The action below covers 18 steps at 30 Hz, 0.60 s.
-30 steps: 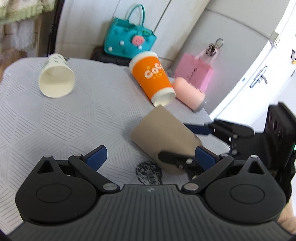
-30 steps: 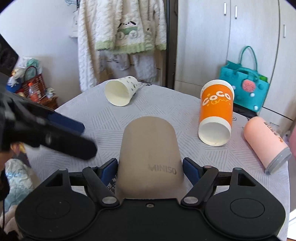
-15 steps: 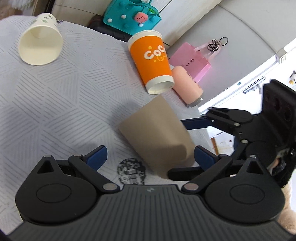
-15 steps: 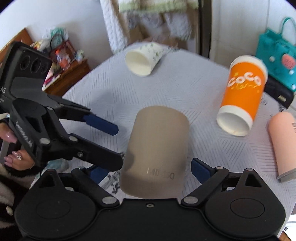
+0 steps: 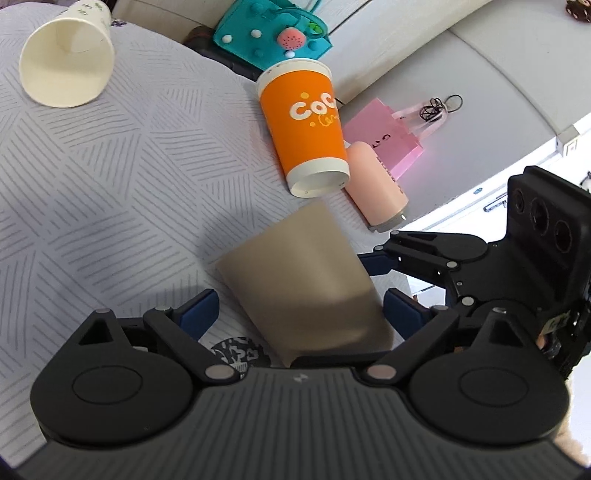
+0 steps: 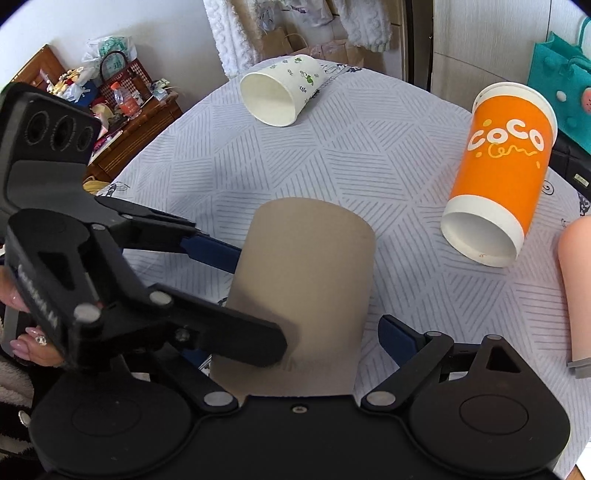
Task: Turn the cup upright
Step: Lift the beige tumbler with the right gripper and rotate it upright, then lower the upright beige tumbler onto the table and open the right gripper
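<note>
A plain brown paper cup (image 6: 299, 291) is held off the white patterned tablecloth (image 6: 332, 155), its closed base pointing away from the right wrist camera. It also shows in the left wrist view (image 5: 306, 284), tilted. My right gripper (image 6: 295, 332) surrounds its lower part with jaws spread wide. My left gripper (image 5: 299, 314) is open around the cup from the side; its fingers (image 6: 214, 251) straddle the cup in the right wrist view. Which gripper bears the cup is unclear.
An orange COCO cup (image 6: 498, 199) lies on its side at right, a pink tumbler (image 5: 376, 184) beside it. A white printed cup (image 6: 280, 92) lies on its side at the far edge. Teal (image 5: 273, 33) and pink (image 5: 384, 136) bags stand behind the table.
The brown cup has been lifted and tilted. My left gripper has moved in around it from the side. Both cameras now look more steeply down at the table.
</note>
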{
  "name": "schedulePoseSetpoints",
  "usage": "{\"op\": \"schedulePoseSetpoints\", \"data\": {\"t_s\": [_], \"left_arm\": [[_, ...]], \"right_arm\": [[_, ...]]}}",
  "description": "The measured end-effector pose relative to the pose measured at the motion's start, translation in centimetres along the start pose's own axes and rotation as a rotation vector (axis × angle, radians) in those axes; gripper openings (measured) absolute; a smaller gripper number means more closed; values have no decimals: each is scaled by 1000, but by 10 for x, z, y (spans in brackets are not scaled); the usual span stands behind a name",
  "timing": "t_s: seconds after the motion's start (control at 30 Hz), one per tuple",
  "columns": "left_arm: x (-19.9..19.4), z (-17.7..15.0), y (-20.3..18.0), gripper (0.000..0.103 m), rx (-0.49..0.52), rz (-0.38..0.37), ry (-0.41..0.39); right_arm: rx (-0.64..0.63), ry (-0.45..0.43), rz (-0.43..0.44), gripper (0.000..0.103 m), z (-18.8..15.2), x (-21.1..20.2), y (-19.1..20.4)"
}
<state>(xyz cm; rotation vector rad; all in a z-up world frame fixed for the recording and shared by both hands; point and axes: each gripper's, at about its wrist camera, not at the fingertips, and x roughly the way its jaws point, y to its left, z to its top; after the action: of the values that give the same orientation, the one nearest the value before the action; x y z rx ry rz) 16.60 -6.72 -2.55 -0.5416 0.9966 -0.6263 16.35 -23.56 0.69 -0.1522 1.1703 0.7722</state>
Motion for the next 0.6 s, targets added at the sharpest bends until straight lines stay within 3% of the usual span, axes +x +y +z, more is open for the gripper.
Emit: {"op": "schedulePoseSetpoints", "data": {"t_s": [0.2, 0.43, 0.6], "left_arm": [[0, 0, -4, 90, 33, -7, -19], [11, 2, 13, 93, -92, -80, 32], [8, 1, 5, 86, -31, -75, 16]], "right_arm": [[3, -89, 14, 87, -16, -14, -1], [68, -118, 18, 85, -21, -18, -9], [92, -161, -15, 85, -29, -18, -3]]}}
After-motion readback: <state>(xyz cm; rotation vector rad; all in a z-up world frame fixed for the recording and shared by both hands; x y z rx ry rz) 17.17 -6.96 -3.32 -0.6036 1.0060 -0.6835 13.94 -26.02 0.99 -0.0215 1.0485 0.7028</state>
